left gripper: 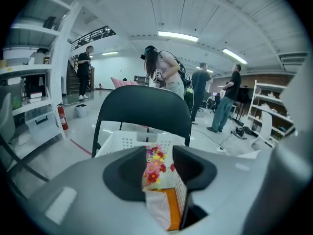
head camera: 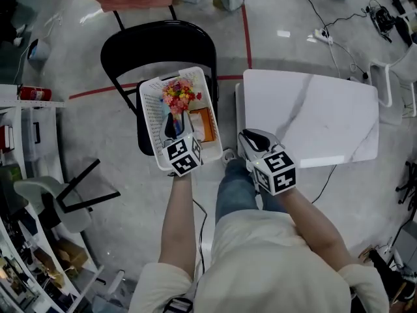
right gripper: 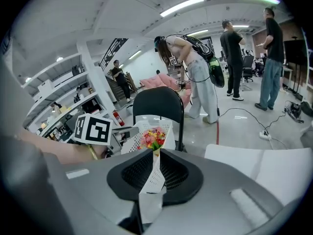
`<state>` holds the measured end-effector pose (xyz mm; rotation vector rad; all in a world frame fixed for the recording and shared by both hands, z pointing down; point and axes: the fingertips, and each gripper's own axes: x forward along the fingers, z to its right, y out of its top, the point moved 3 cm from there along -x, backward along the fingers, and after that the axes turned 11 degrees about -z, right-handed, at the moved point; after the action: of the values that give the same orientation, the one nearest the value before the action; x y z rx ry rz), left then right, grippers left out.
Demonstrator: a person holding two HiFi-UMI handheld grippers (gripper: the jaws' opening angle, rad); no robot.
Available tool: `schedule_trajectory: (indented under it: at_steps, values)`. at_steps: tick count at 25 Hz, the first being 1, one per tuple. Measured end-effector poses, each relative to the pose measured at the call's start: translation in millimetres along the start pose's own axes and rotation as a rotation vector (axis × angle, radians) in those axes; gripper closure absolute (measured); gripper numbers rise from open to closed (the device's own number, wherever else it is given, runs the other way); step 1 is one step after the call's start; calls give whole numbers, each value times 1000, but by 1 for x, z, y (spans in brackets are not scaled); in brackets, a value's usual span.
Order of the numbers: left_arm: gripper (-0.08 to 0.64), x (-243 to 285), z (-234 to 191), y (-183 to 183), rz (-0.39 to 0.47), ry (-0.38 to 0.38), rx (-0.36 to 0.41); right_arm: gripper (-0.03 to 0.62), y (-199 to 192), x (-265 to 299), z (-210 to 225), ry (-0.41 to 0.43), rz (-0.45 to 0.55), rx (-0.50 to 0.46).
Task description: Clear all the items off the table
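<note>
- Head view: only this view takes in the whole layout. One white table (head camera: 313, 109) stands with a bare top. Beside it, one black chair (head camera: 156, 44) carries one white basket (head camera: 148, 106). In the basket lie one bunch of flowers (head camera: 179, 95) and one orange packet (head camera: 201, 124). The left gripper (head camera: 174, 124) hangs over the basket and covers the flowers' lower part. The right gripper (head camera: 255, 140) is by the table's near left corner. How far either pair of jaws is spread is hard to judge from above.
- Left gripper view: the left gripper (left gripper: 160, 153) has its jaws apart, pinching nothing. Through the gap, the flowers (left gripper: 154, 163) and the orange packet (left gripper: 171, 207) show below in the basket (left gripper: 127, 142). The table is almost wholly cut off. Four people stand behind the chair (left gripper: 142, 106).
- Right gripper view: the right gripper (right gripper: 155, 158) has its jaws pressed nearly together and empty. Only a thin wedge shows between them. The flowers (right gripper: 152, 138) appear beyond the tips. The table (right gripper: 274, 165) is cut off at the right. One marker cube (right gripper: 93, 129) of the left gripper shows from the side.
</note>
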<state>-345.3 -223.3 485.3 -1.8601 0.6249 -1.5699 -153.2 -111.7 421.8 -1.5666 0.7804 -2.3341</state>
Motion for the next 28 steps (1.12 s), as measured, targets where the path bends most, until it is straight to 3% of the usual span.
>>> schedule_trajectory:
  at_steps: [6,12,19,28]
  values:
    - [464,-31,21,16,10,-39,24,551,-10,-18,8,-17,15,31]
    - [532,-56,47,26,12,-104,-10,551,-16,-43,23,-35,49,77]
    - [549,-82,89,31,42,-168,70,551,-16,-63,38,-33,83,88]
    - [549,-124,139,11,52,-205,91,551,-41,-98,57,-39,125,80]
